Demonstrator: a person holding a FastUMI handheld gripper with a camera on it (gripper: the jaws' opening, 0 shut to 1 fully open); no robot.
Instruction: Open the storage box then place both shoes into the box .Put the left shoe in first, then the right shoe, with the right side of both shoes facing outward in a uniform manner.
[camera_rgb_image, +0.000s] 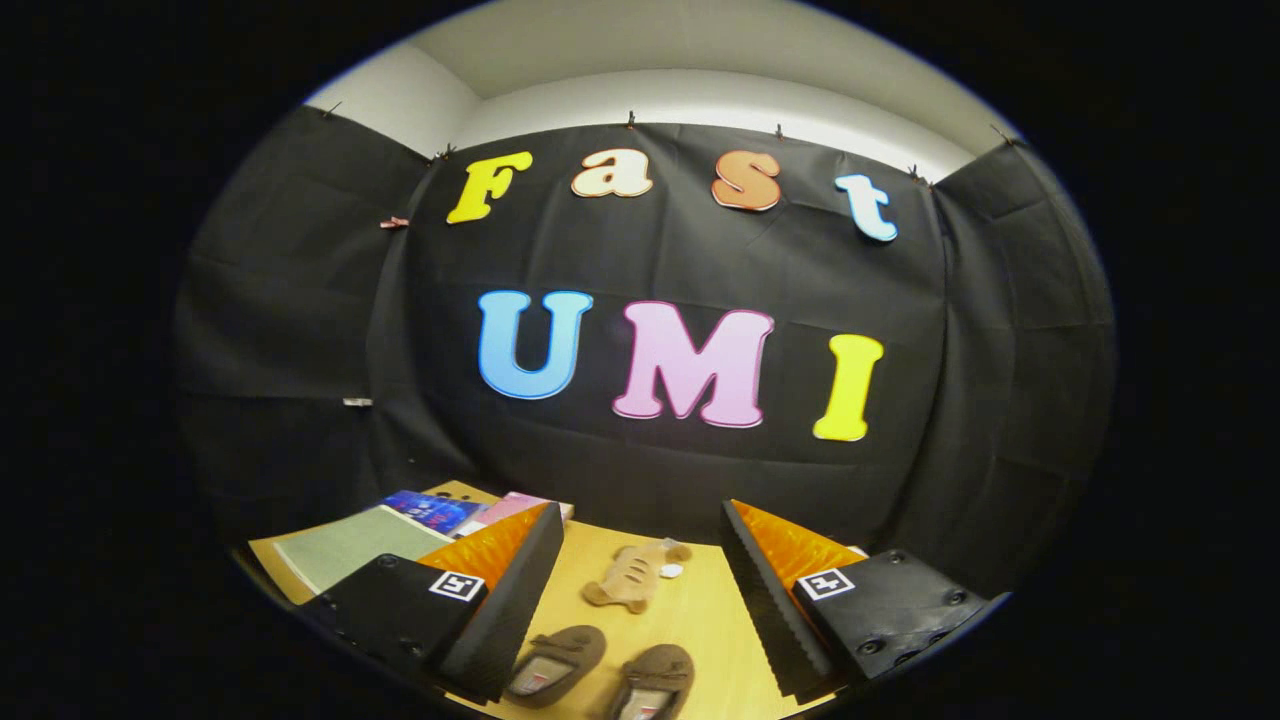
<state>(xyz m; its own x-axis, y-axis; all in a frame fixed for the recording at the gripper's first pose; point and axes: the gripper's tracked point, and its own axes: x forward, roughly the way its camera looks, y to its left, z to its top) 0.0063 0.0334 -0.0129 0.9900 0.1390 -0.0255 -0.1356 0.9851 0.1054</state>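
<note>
My gripper (640, 600) is spread wide and holds nothing; both fingers hang above the table (700, 620) with bare wood between them.

Nearest to me, low between the fingers, lie the two brown shoes side by side. The left-hand shoe (555, 665) sits close to my left finger, the right-hand shoe (650, 685) just beside it, the pair almost touching. Their openings face up and I see only their near parts, so I cannot tell for sure which is the left shoe and which the right. That is my first risk: picking the wrong one first would break the order the task asks for. They also lie so close that closing on one could nudge or drag the other, and a soft slipper may fold or slip if I pinch only its edge.

A little further on, between the fingertips, a small tan plush toy (632, 577) lies on the wood. It could get swept along if I push forward carelessly.

Beyond my left finger sit some flat items: a greenish mat (345, 550) and a couple of books (440, 510). I cannot make out a box from here, so I judge it unopened; going for a shoe now would skip that step.
</note>
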